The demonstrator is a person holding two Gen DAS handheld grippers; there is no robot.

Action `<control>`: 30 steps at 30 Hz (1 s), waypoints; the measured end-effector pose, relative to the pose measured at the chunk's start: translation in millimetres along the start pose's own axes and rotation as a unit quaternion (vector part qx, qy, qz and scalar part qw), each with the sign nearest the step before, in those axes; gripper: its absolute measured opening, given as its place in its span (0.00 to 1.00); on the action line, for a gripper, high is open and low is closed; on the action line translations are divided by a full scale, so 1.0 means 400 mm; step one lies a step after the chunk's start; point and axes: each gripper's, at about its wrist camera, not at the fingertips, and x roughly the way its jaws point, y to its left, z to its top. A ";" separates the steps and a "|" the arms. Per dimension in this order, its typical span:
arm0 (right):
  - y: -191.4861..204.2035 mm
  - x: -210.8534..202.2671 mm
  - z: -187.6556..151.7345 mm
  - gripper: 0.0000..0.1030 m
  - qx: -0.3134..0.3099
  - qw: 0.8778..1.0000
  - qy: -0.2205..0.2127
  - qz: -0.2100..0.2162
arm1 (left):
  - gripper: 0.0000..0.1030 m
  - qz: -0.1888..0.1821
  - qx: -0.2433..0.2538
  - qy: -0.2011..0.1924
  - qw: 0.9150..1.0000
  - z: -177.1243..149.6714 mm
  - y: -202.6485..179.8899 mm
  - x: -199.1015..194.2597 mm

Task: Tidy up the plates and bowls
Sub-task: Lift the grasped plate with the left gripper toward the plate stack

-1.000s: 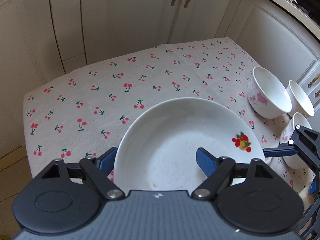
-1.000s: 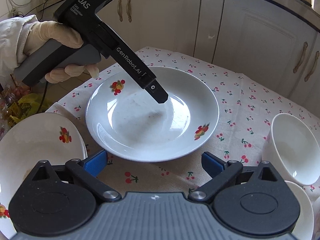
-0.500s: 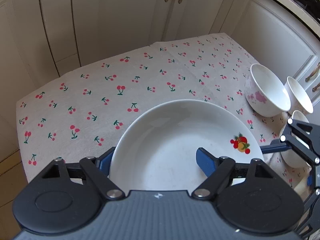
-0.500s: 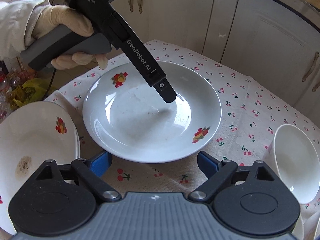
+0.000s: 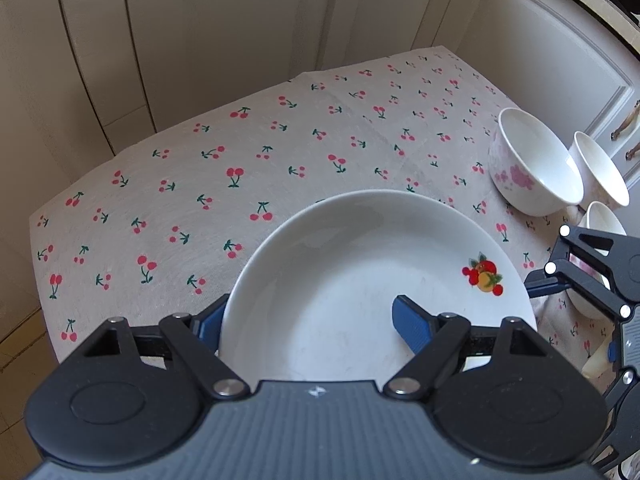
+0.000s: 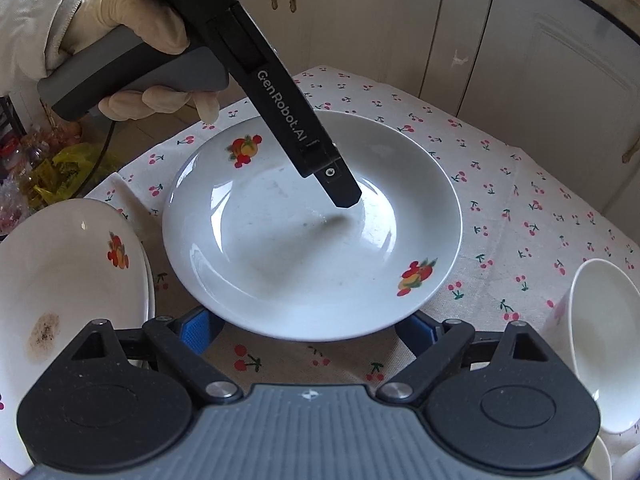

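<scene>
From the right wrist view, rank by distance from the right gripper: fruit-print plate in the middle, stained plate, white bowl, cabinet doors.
1. Fruit-print plate, dead ahead of the right gripper.
2. Stained plate on the left and white bowl on the right: too close to call.
3. Cabinet doors, behind the table.

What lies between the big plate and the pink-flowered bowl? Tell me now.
Only bare cherry-print cloth, as the left wrist view shows; the plate and the bowl are apart.
</scene>
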 end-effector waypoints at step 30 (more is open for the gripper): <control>-0.003 -0.034 -0.001 0.92 0.001 1.000 -0.021 -0.013 | 0.79 -0.029 -0.009 -0.007 1.000 0.006 -0.007 -0.027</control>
